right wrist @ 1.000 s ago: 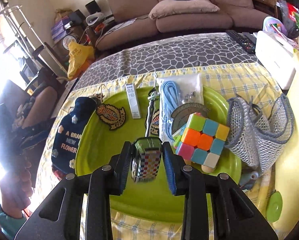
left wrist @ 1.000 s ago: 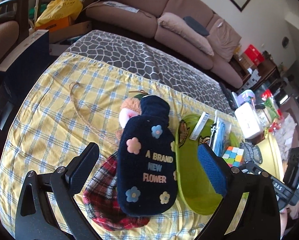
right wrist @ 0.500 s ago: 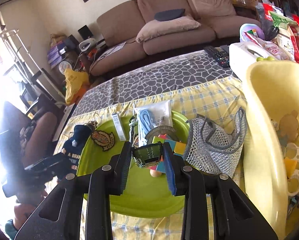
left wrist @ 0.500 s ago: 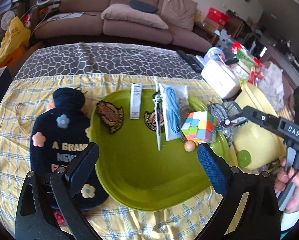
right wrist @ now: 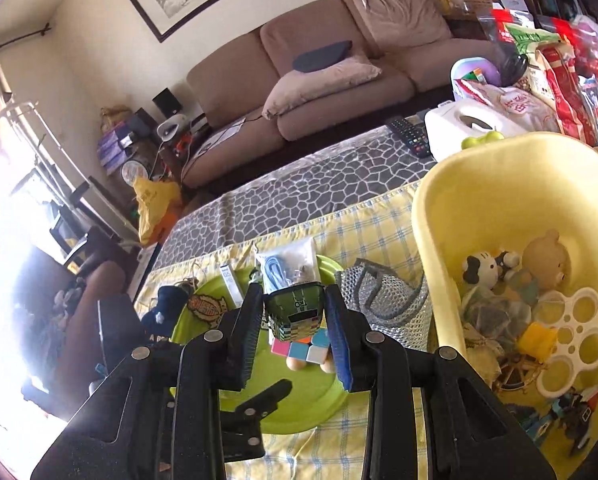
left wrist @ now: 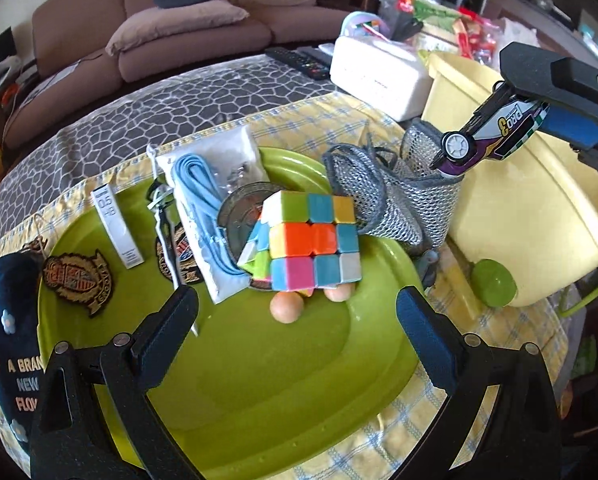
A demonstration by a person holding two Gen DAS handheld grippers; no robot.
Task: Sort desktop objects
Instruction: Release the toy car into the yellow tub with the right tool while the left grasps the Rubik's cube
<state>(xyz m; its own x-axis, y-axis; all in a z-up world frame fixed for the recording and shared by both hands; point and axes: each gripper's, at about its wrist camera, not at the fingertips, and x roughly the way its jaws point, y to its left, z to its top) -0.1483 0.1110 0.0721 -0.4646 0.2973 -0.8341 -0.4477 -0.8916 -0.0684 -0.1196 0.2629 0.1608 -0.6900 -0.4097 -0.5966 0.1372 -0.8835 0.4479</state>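
1. Two tools are in our hands; the right tool clamps a toy car between its blue pads.
2. We see the car's long axis tilted in the left wrist view, its wheeled end pointing down toward the grey mesh pouch, its other end up between the pads.
3. We hold the car in the air, over the gap between the green tray and the yellow tub, touching neither.
4. Our left tool stands wide and holds nothing; it hangs above the tray, just short of the colour cube.
5. On the tray we see the cube, two small balls tucked at its near edge, a bagged blue cable, a lead case and a crest patch.
6. Toys lie in the tub, on the checked cloth over the surface.
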